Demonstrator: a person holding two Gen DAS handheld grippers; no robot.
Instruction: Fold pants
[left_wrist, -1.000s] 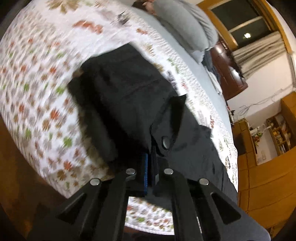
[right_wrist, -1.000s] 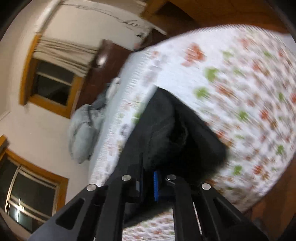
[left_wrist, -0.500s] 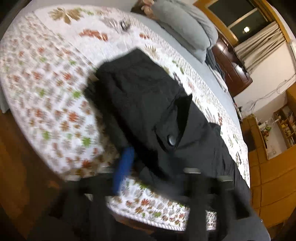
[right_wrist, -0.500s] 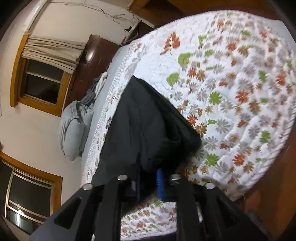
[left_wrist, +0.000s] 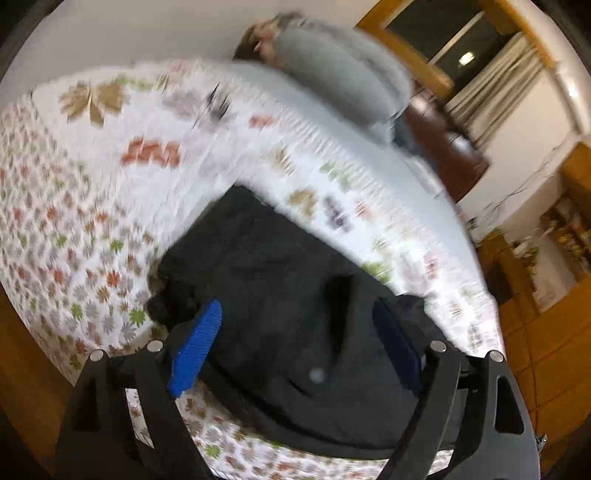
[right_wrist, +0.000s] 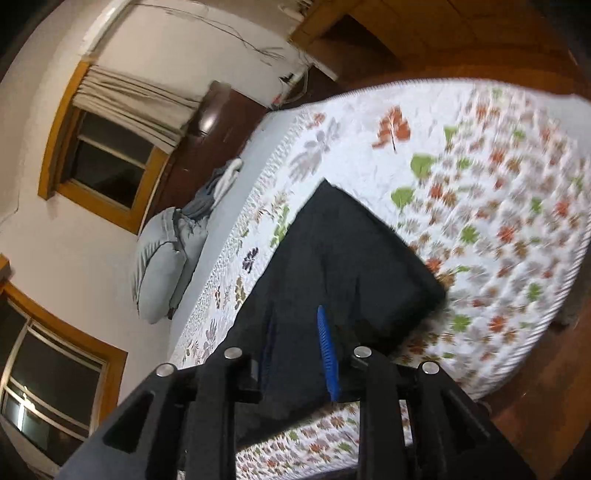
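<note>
Black pants (left_wrist: 295, 295) lie folded on your leaf-print bedspread (left_wrist: 92, 221) near its edge. Your left gripper (left_wrist: 295, 343) is opening wide above them, holding nothing. Your right gripper (right_wrist: 299, 354) stands slightly parted, its pads off the fabric.

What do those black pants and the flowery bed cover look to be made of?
The folded black pants look like matte woven cloth, possibly cotton: no shine, soft creases, a metal snap. The white leaf-printed bed cover looks like quilted cotton: its surface is puckered with stitching.
</note>
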